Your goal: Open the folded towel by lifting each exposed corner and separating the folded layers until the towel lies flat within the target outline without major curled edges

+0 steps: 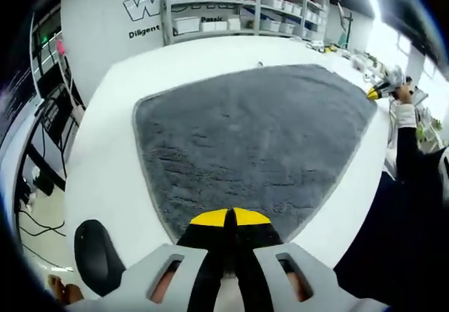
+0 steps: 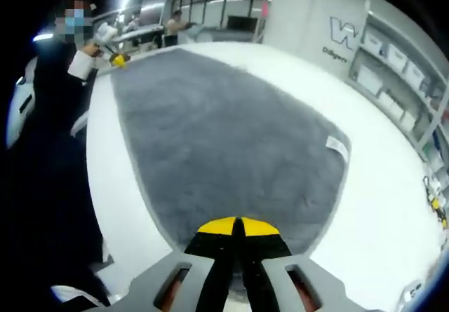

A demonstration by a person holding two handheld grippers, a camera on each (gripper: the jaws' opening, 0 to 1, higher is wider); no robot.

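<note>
The grey towel (image 1: 252, 144) lay spread flat on the white counter (image 1: 98, 158). Each claw, left (image 1: 231, 217) and right (image 2: 238, 226), was pressed together over a near corner, though I couldn't tell whether either pinched cloth. A careless lift could curl an edge. Storage shelves (image 1: 231, 3) lined the room's wall.

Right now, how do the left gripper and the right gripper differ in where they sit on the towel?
The left gripper sits at a plain corner of the grey towel; the right gripper sits at another corner, nearer the edge carrying the white label. The left gripper has the shelving straight beyond the towel; the right gripper has it off to one side. Both have yellow-tipped jaws closed together at the towel's edge, over the white table.
</note>
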